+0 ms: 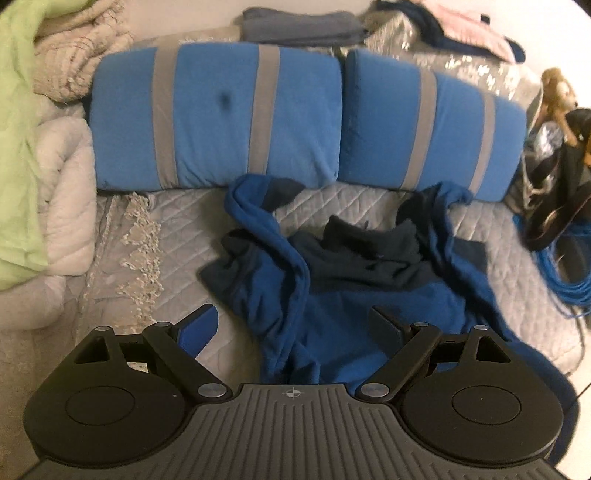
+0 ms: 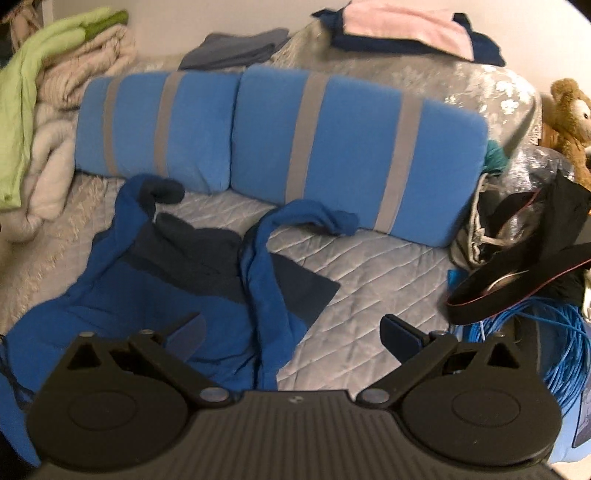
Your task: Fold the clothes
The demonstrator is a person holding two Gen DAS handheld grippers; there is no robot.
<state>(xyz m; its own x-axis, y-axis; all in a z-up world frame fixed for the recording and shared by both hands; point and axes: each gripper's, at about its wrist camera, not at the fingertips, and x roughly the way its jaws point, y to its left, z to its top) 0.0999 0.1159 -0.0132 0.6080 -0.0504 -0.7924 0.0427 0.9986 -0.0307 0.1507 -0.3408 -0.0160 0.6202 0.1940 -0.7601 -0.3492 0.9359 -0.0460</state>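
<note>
Item under inspection: a blue sweatshirt with navy panels, lying crumpled and unfolded on the grey quilt, in front of two striped blue cushions. Body spreads toward the near edge; both sleeves trail back toward the cushions, one ending just beside the right cushion's base. The navy collar area is bunched mid-garment.

Handling, as judged: thick, soft knit, limp, light to moderate in weight, not fragile and not slippery. It will drape and drag on the quilt and hold no shape of its own. Thick ridges of fabric offer an easy pinch.

Recommended holds: hem corners or shoulder seams, one per gripper, to spread it flat first; sleeves afterwards.

Left gripper: jaws spread wide, nothing held, above the garment's left half. Right gripper: jaws likewise wide, empty, over the right edge and bare quilt.

Surroundings: folded piles behind the cushions, blankets left, blue cable coil and plush toy right.
</note>
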